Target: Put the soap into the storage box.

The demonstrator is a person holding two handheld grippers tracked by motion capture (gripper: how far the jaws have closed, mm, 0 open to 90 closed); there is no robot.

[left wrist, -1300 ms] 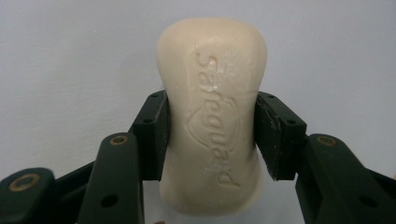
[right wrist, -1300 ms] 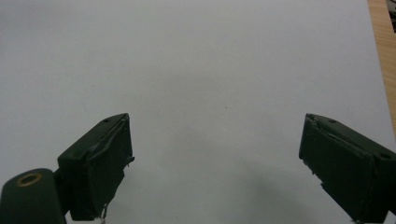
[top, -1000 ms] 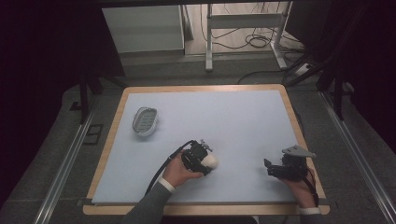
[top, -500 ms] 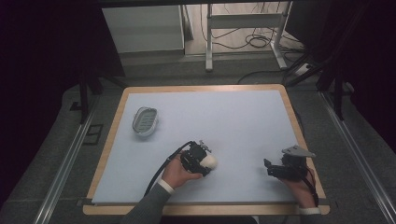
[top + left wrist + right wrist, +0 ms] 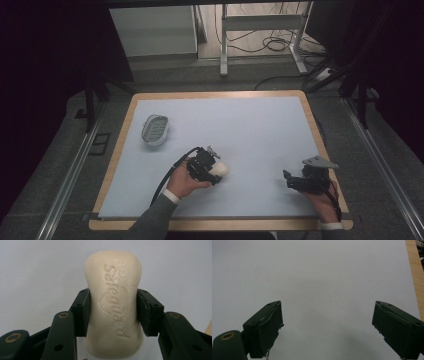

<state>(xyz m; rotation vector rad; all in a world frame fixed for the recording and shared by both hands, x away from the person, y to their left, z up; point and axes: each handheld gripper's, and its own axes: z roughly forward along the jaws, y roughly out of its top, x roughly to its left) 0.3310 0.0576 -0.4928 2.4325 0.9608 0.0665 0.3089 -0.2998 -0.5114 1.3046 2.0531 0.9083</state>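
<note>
while the left gripper (image 5: 113, 312) pinches the soap (image 5: 114, 305) by its sides just above the mat (image 5: 260, 130), the right gripper (image 5: 327, 327) rests spread and empty, the dish (image 5: 155, 130) well apart

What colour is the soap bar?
Cream-white moulded soap bar, best seen in the left gripper view.

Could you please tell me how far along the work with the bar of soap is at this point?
Done: the left tongs are shut on the cream embossed bar of soap, pads pressing both its sides. In hand: the soap sits low over the pale blue table mat, near the front. Left, probably: carrying it to the grey oval soap dish, which looks empty at the mat's left. The right tongs rest open, holding nothing.
</note>
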